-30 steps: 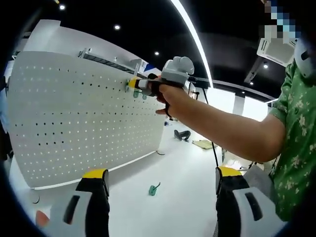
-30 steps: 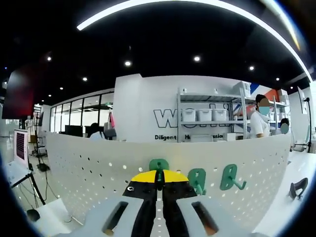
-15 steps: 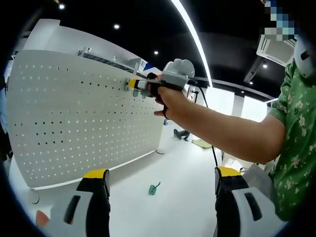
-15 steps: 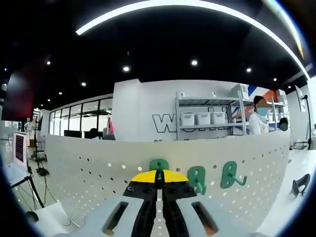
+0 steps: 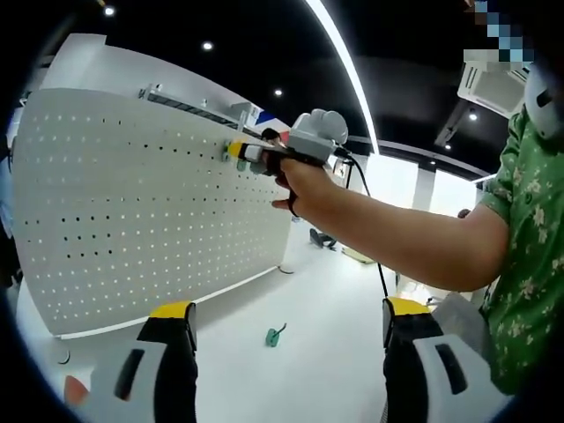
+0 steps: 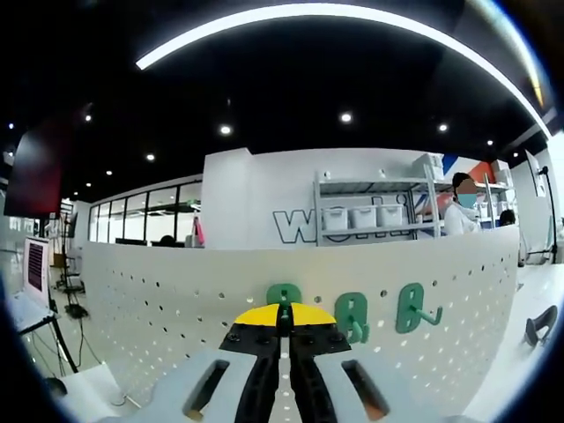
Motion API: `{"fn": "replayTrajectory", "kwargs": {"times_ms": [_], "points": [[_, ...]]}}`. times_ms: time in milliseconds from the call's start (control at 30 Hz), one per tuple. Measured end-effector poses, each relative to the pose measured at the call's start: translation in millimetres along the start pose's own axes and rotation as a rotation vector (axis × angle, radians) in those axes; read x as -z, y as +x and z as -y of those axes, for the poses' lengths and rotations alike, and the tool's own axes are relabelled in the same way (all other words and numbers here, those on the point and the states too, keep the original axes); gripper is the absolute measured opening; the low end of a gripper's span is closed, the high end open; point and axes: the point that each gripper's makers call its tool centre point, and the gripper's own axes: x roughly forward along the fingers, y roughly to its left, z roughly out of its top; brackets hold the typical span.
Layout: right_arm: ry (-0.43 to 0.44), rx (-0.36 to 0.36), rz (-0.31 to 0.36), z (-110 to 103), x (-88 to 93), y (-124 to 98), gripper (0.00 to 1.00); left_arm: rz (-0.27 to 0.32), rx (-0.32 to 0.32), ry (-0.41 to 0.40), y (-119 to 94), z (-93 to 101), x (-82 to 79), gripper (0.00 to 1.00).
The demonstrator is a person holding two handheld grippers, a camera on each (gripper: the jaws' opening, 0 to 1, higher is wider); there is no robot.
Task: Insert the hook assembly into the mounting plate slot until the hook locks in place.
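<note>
Two hooks already hanging: in the right gripper view, two green hooks (image 6: 351, 315) (image 6: 412, 307) are sitting seated on the white pegboard (image 6: 176, 300), just right of the gripper's tips.
Hook in hand: a third green hook (image 6: 284, 294) is peeking above the yellow tips of the right gripper (image 6: 284, 322), whose jaws are pressed together with only a thin slit between them, pinching the hook's base against the board.
What is changing: compared with a second ago, the board's top edge and the two hung hooks are sitting slightly differently in the right gripper view, while the held hook is staying centred at the tips; that reads as the hand tilting or pressing in a little, not as the hooks moving.
Seen from the other side: in the left gripper view the right gripper (image 5: 236, 151) is touching the upper part of the pegboard (image 5: 132, 211), its hand (image 5: 304, 176) having crept a touch closer to the board.
Left gripper: the left gripper (image 5: 286, 339) is hanging wide open and empty, well back from the board.
Spare part: one more green hook (image 5: 276, 335) is lying on the white tabletop (image 5: 326, 352).
Meaning for the task: the insertion looks close to done, but whether the hook has locked cannot be told.
</note>
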Motion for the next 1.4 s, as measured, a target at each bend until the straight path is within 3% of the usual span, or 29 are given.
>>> {"fn": "replayTrajectory", "kwargs": {"times_ms": [933,1400], "points": [[-0.019,-0.009,-0.020,-1.9,7.9,5.1,0.01,-0.003,-0.001,-0.008,-0.6,-3.6,2.1,0.88],[-0.080,-0.030,-0.040,-3.3,9.4,6.2,0.02,-0.005,0.004,-0.009,0.3,-2.6,3.0,0.88]]}}
